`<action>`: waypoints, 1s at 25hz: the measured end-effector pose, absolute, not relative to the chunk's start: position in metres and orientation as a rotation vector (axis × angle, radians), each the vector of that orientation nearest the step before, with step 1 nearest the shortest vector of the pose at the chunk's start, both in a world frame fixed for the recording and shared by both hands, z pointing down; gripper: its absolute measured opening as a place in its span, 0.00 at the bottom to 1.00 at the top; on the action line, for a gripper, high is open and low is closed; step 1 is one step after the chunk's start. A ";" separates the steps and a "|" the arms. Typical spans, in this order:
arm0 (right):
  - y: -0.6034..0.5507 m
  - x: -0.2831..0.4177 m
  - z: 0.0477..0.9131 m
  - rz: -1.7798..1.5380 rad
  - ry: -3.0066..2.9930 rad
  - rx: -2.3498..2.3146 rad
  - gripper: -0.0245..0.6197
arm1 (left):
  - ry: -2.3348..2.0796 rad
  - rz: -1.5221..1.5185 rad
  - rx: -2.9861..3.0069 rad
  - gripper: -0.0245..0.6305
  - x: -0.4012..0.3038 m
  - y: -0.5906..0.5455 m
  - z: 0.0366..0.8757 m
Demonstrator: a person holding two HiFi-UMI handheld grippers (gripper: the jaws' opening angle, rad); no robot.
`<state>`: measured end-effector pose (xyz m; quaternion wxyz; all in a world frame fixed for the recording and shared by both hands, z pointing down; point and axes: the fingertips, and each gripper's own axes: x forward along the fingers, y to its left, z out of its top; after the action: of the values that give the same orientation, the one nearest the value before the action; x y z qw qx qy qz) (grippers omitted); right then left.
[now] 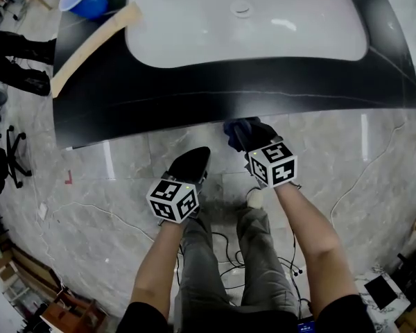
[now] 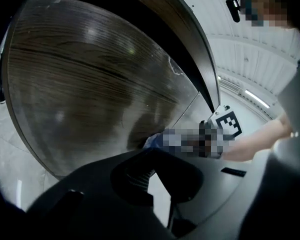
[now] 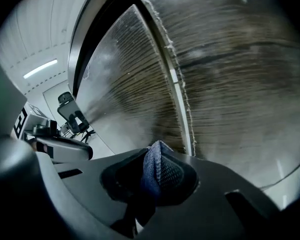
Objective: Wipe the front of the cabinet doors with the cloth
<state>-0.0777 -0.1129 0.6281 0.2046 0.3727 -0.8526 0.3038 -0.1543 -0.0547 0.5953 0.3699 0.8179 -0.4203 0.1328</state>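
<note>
Under black countertop (image 1: 229,96), marble floor (image 1: 90,207) | right gripper (image 1: 249,134) pinches blue cloth (image 3: 162,170) near wood-grain cabinet door (image 3: 230,84) | left gripper (image 1: 193,159) parted, empty

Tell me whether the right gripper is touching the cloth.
Touching. In its own view, the right gripper has its jaws closed on the cloth, and a blue fold bulges up between them.

no legible text, label or number anywhere

The black tabletop (image 1: 194,96) carries a white basin (image 1: 249,19) at twelve o'clock. A pale wooden strip (image 1: 90,44) lies along its ten o'clock edge.
</note>
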 end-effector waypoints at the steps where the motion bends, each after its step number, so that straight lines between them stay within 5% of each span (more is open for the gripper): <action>1: -0.112 -0.075 0.629 0.852 -2.376 1.042 0.12 | -1.077 0.342 2.098 0.05 -0.150 -0.056 0.596; 25: -0.033 -0.061 0.541 0.960 -2.454 1.084 0.12 | -1.077 0.384 2.116 0.05 -0.112 -0.016 0.539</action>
<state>-0.0608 -0.0335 0.5408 0.1456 0.3764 -0.8520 0.3334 -0.1118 -0.0163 0.5392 0.3598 0.8209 -0.4177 0.1491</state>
